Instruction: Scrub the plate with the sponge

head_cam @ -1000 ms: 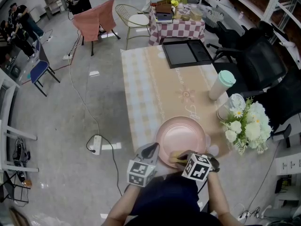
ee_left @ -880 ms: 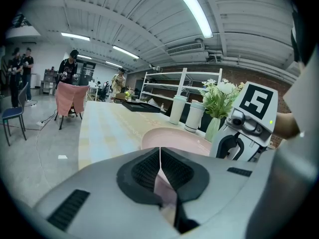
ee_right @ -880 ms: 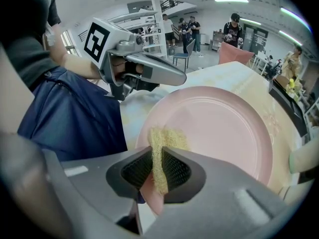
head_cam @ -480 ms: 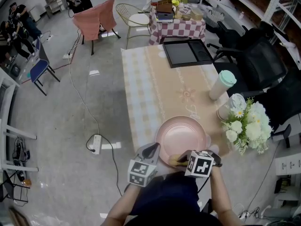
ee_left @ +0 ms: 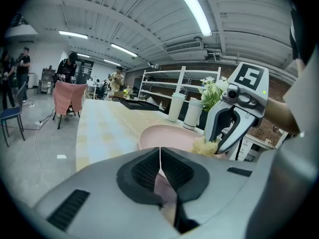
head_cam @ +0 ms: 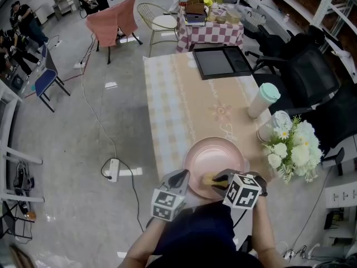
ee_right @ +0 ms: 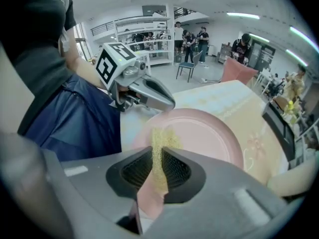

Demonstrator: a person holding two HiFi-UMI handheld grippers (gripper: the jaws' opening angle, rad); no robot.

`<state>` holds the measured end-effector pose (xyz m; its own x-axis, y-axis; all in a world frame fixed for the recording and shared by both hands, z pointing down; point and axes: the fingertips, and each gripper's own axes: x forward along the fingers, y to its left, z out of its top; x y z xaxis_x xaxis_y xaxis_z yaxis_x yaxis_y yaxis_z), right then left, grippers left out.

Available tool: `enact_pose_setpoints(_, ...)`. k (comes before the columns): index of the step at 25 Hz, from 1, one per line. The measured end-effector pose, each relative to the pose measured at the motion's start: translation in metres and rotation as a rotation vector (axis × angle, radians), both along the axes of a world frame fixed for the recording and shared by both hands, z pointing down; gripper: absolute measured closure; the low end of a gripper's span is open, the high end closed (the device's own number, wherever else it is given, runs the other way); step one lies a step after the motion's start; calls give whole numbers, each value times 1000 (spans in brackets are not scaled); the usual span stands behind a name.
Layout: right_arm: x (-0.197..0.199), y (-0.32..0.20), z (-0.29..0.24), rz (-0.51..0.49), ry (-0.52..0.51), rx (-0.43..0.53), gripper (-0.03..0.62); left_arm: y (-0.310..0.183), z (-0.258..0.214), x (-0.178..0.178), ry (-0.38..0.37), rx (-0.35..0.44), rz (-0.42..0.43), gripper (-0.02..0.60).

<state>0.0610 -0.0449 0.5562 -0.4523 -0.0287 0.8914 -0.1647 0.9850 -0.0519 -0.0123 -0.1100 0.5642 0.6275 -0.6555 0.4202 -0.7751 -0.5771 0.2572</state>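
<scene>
Head view: pinches rim of pink plate in left tongs to steady it; clamps yellow sponge in right tongs, pressing down to scrub.

The cloth-covered counter carries a pink plate at its near end and a black tray at the far end. A lidded cup, a jar and flowers stand along its right edge.
</scene>
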Motion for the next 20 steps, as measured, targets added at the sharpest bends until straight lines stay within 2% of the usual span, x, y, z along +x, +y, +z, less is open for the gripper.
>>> enact_pose_setpoints(9, 13, -42, 5, 85, 46, 203, 539, 2, 0, 1, 7, -1, -7, 569)
enact_pose_setpoints(16, 17, -80, 0, 97, 70, 460, 539, 1, -1, 7, 0, 5, 3, 569)
enact_pose_setpoints(20, 18, -98, 3, 125, 63, 554, 539, 2, -1, 8, -3, 4, 0, 569)
